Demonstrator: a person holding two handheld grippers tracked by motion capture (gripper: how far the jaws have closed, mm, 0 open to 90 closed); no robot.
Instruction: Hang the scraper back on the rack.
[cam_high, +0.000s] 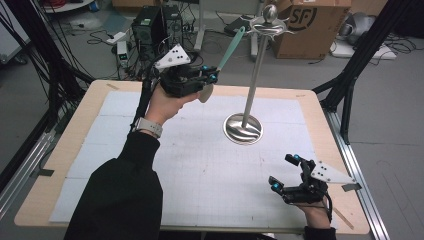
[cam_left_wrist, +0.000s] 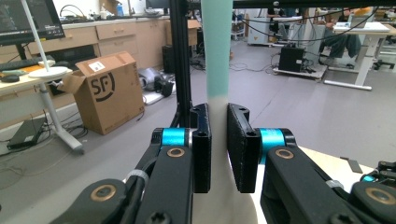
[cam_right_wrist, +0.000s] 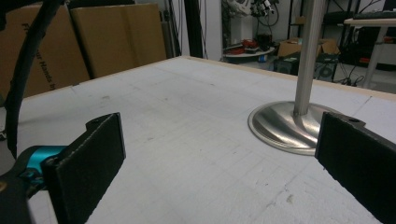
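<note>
My left gripper (cam_high: 210, 77) is raised over the table's far left part, shut on a kitchen utensil (cam_high: 231, 47) with a teal handle and a cream head (cam_high: 205, 93). The handle slants up and to the right towards the hooked top (cam_high: 270, 22) of a steel stand (cam_high: 254, 75). In the left gripper view the pads (cam_left_wrist: 201, 144) clamp the utensil (cam_left_wrist: 216, 46) where cream meets teal. The stand's round base (cam_high: 243, 128) sits right of the table's middle. Low at the front right, my right gripper (cam_high: 283, 171) is open, its wide-apart pads (cam_right_wrist: 88, 168) holding nothing, facing the stand's base (cam_right_wrist: 292, 126).
A white gridded mat (cam_high: 200, 165) covers most of the wooden table (cam_high: 65, 150). Black frame posts (cam_high: 350, 75) stand off the right edge. On the floor behind are a cardboard box (cam_high: 310, 25), computer towers (cam_high: 155, 25) and cables.
</note>
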